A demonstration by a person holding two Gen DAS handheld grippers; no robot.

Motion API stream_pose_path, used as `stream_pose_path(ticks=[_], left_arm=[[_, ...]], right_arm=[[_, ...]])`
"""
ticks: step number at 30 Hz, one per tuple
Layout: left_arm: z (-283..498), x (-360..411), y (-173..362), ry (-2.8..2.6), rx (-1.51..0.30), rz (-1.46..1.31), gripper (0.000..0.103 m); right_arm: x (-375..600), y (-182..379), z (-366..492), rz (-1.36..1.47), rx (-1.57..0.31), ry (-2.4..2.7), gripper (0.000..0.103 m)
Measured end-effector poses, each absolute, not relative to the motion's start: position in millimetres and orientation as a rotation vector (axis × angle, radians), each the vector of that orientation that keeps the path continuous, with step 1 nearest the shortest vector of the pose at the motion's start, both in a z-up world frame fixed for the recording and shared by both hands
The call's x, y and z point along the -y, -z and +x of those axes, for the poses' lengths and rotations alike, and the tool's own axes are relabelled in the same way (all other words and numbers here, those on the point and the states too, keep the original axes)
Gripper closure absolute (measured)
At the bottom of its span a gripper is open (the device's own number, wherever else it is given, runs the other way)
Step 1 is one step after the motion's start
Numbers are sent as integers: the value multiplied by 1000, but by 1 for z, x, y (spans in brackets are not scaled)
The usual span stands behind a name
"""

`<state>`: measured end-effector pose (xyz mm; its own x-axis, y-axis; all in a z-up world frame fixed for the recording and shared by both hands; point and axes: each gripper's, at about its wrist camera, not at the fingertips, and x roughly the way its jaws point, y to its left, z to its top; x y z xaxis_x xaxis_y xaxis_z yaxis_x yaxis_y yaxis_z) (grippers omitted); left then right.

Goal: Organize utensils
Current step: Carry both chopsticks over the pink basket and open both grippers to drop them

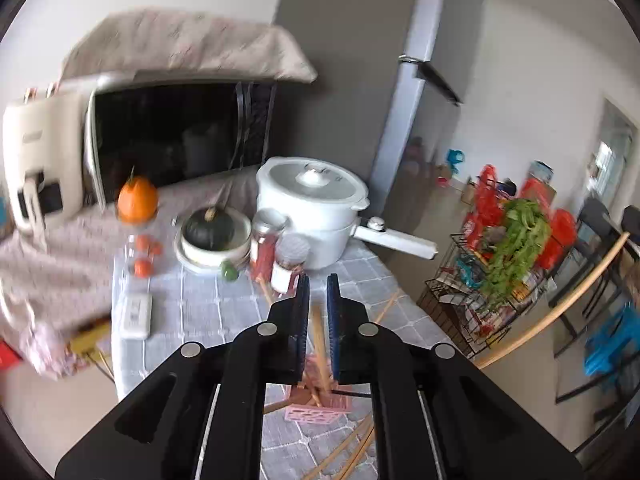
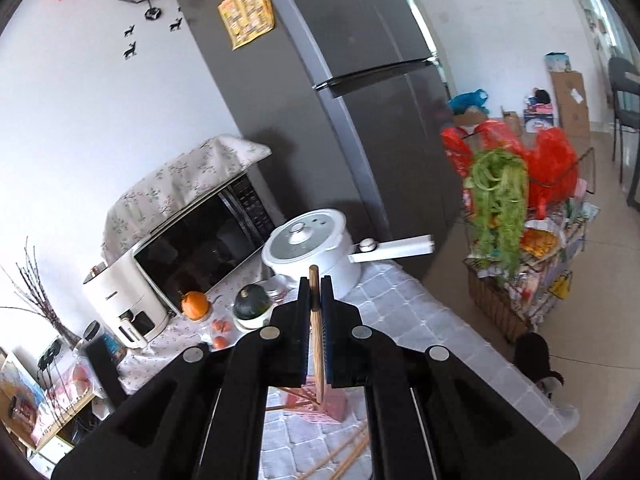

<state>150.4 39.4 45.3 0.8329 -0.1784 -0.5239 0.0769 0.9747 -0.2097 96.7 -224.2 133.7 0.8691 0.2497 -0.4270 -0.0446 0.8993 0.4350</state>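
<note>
A: In your left wrist view, what is your left gripper (image 1: pixel 318 294) doing?

B: Its jaws stand a narrow gap apart and grasp nothing; the pads touch nothing. Through the gap, lower centre of the frame, you see wooden chopsticks (image 1: pixel 319 354) standing in a pink basket (image 1: pixel 316 414) on the grey checked tablecloth (image 1: pixel 200 312). How many stand there is blurred.

A: Any loose ones?

B: Two more chopsticks (image 1: pixel 352 454) lie at the bottom centre, just beside the basket. Above centre, two jars (image 1: pixel 266 244) stand before one white pot (image 1: pixel 316 208).

A: Any writing?

B: A label on the white appliance at the left edge is too blurred to read.

A: And the right wrist view?

B: Your right gripper (image 2: pixel 315 292) is clenched on one single chopstick (image 2: pixel 317 332), which stands nearly upright between the pads, its top just above the fingertips, its lower end over the pink basket at lower centre. One orange pumpkin (image 2: pixel 195 304) and one dark green squash (image 2: pixel 251 300) sit at centre left. The yellow sheet (image 2: pixel 246 12) on the fridge (image 2: pixel 360 100) carries print too small to read.
</note>
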Motion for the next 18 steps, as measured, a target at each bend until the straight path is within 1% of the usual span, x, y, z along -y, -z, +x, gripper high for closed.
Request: stream_pose_path(ticks=[7,9,13,18], left_arm=[[125,-80,-47,129,-533,-341,89],[120,-92,-49,126,-531,-374,89],[112,-108,-54,125,-511,-413,88],[116,-117,-48,126,-534,-440,88]], right_arm=[[192,-139,119,392,-509,-172,98],[182,-135,128,379,-521,-163,98],[166,-120,146,361,-554,-140,98],[152,-89,171,370,-599,-115,98]])
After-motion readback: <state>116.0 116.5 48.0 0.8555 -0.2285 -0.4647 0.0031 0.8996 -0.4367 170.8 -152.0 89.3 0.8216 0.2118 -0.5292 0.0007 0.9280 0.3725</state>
